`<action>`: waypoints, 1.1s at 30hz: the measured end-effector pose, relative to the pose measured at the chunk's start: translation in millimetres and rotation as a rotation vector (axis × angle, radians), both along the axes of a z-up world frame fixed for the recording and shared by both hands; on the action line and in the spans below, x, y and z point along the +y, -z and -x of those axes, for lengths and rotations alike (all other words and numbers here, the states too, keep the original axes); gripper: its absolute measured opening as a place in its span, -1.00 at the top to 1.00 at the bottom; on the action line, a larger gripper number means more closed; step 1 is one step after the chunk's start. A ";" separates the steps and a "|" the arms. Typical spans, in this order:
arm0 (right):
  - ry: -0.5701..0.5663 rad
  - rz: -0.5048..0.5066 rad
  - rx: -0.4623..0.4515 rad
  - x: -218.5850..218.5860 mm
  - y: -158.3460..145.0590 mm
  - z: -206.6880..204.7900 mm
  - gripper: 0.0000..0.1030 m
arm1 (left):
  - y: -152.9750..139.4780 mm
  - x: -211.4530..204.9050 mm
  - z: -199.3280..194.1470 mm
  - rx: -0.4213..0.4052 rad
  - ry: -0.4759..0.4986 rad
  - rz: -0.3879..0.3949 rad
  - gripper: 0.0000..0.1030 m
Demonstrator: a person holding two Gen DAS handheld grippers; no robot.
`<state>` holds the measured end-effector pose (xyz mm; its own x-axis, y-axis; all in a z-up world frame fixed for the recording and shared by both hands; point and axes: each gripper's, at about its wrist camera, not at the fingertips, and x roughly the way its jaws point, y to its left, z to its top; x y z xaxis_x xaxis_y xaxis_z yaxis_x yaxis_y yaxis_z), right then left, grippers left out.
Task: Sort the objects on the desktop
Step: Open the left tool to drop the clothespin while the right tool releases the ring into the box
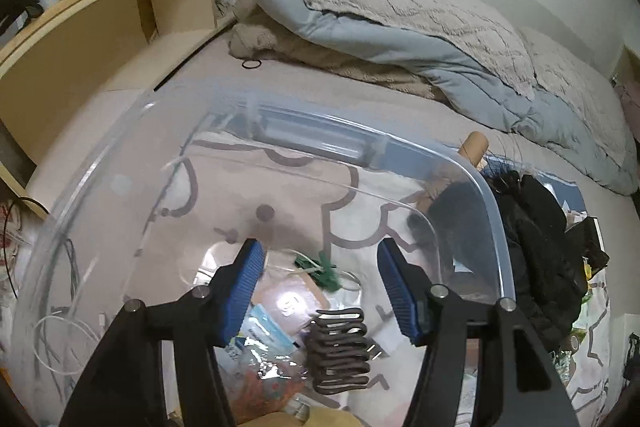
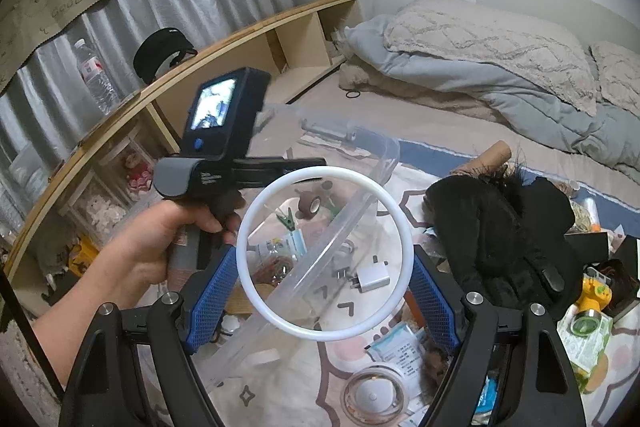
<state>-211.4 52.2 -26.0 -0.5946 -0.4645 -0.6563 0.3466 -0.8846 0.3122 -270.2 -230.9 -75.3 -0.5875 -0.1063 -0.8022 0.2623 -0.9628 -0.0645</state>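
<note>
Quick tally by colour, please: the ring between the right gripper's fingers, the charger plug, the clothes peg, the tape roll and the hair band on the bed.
White: 2 (ring, charger plug)
Green: 1 (clothes peg)
Brown: 1 (tape roll)
Black: 1 (hair band)
Total: 5

Clear bin (image 2: pixel 384 155) left of dark garment (image 2: pixel 500 227), bedding (image 2: pixel 480 67) behind both.
</note>
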 end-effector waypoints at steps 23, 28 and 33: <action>-0.095 -0.080 -0.140 -103.2 36.0 75.0 -0.63 | -86.1 -61.7 -102.5 0.260 0.056 0.068 -0.35; -0.117 -0.090 -0.204 -131.2 38.9 96.3 -0.63 | -96.7 -75.9 -119.5 0.300 0.030 0.104 -0.36; -0.102 -0.122 -0.292 -151.8 51.4 121.5 -0.63 | -105.3 -85.8 -129.9 0.342 0.020 0.098 -0.41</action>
